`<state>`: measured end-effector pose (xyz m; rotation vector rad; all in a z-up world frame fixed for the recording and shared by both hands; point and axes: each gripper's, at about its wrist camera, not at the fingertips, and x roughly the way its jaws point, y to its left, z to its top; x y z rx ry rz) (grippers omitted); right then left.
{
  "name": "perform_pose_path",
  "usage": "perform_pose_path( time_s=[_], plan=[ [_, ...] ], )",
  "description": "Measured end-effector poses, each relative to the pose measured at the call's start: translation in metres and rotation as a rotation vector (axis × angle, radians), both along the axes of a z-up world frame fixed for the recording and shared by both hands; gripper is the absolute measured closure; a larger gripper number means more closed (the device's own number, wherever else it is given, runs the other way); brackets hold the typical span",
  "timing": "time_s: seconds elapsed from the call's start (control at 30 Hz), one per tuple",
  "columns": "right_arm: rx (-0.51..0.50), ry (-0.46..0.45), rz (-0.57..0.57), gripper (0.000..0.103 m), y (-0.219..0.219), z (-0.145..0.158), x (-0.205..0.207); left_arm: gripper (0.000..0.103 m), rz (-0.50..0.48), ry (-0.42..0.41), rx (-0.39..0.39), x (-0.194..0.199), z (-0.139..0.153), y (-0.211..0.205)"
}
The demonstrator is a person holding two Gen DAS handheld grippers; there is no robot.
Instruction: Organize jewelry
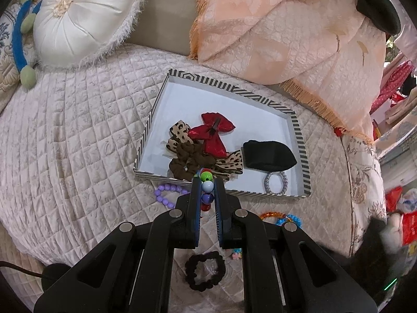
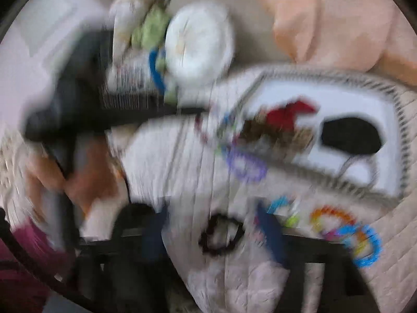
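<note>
— While the left gripper [image 1: 207, 190] tilts steeply down over the quilted bed cover [image 1: 78, 130], what sits between its jaws?

— A bead bracelet [image 1: 207, 186], clamped tight. Its beads stack in a line running away from the camera along the fingers: red nearest, then dark blue, pale blue, green, with another red at the far end. That long axis points toward the near wall of the striped tray [image 1: 302, 156], and the far beads hang just over its edge.

— And the right gripper [image 2: 216, 232]?

— Its view is badly smeared, but the two blue-padded jaws stand wide apart, with nothing pressed between them. A black beaded hair tie [image 2: 221, 234] lies on the cover in the gap below. A hand [image 2: 83, 180] shows at the left of that view, holding the other tool.

— What lies in the tray?

— A red bow [image 1: 213, 130], a leopard-print bow [image 1: 179, 133], a brown scrunchie [image 1: 187, 161], a black pouch-like piece [image 1: 268, 156] and a silver elastic ring [image 1: 275, 182] in the near right corner.

— Anything still outside it?

— A purple bead bracelet [image 1: 166, 193] just beside the tray's front wall, plus an orange ring [image 2: 331, 216] and a blue coil tie [image 2: 370, 247] nearer the right gripper. A round white cushion [image 1: 83, 20] and a peach fringed throw [image 1: 286, 39] lie beyond.
</note>
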<state>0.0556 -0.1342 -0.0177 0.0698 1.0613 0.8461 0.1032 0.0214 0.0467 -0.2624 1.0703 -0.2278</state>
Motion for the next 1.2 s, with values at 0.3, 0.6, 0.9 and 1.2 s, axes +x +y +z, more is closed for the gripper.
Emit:
perform_pose_path(
  time_s=[0.3, 0.6, 0.9, 1.2],
  plan=[
    [-0.292, -0.117, 0.098, 0.065, 0.051, -0.051, 0.0, 0.095, 0.027, 0.0, 0.02, -0.004, 0.0, 0.019],
    [-0.165, -0.08, 0.008, 0.098, 0.023, -0.035, 0.015, 0.095, 0.029, 0.008, 0.02, -0.003, -0.002, 0.02],
    [-0.07, -0.139, -0.172, 0.098, -0.034, 0.03, 0.048, 0.095, 0.002, -0.03, 0.024, 0.019, 0.015, -0.003],
    [-0.064, -0.129, -0.331, 0.098, -0.082, 0.035, 0.11, 0.095, 0.002, -0.054, 0.077, 0.072, 0.018, -0.025]
  ],
)
